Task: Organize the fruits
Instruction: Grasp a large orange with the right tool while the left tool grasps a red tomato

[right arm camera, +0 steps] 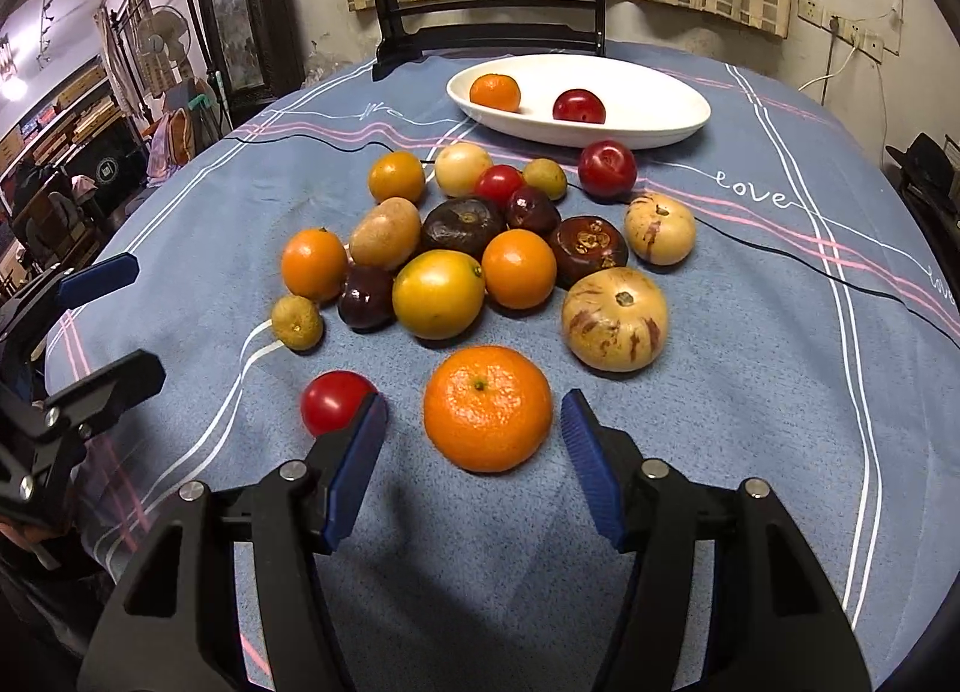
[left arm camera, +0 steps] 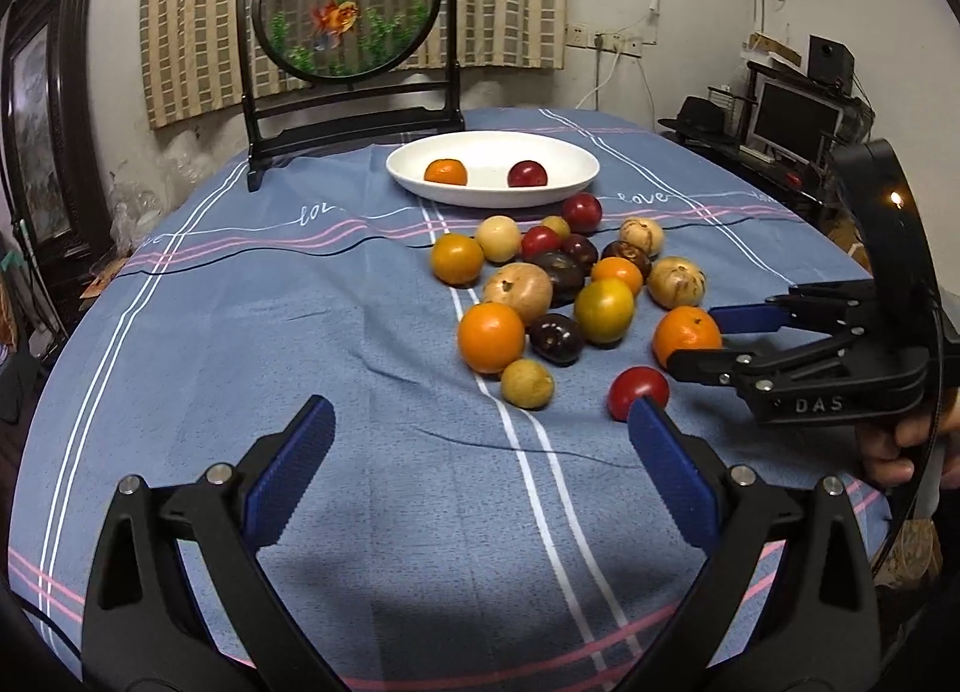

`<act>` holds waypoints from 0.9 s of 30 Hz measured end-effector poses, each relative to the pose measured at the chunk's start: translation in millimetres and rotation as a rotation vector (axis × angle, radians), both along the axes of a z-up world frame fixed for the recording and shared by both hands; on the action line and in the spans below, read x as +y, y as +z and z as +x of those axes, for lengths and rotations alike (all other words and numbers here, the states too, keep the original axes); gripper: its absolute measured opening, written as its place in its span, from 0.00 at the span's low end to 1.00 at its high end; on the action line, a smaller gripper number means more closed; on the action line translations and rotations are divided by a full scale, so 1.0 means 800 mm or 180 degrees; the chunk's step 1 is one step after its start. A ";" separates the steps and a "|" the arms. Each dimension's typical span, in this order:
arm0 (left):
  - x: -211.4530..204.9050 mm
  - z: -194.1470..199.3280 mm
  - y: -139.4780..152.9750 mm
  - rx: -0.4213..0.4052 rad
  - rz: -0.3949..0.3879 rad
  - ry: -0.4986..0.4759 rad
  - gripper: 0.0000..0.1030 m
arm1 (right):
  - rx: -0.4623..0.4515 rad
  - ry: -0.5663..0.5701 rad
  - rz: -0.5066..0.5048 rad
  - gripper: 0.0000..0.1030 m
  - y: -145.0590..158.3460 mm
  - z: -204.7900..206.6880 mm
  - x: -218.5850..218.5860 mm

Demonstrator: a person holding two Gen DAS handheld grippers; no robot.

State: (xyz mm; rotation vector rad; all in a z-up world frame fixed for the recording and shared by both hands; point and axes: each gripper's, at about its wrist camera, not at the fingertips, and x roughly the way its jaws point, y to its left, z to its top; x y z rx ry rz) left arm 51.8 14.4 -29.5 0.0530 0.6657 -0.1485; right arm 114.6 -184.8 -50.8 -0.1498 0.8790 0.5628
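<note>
A pile of mixed fruits lies on the blue tablecloth. A white oval plate behind it holds an orange and a red plum. My right gripper is open, its pads on either side of a big orange, not touching it. A red tomato sits beside its left pad. My left gripper is open and empty over bare cloth, with the tomato behind its right fingertip. The right gripper shows at the right around the orange.
A framed round goldfish screen stands at the table's far edge behind the plate. The blue striped tablecloth covers a round table. Shelves, a monitor and furniture surround the table.
</note>
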 end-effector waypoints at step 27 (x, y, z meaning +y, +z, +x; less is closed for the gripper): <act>-0.069 0.029 -0.014 0.0276 0.0104 -0.0635 0.63 | 0.0042 -0.0313 0.0807 0.43 0.004 -0.008 -0.083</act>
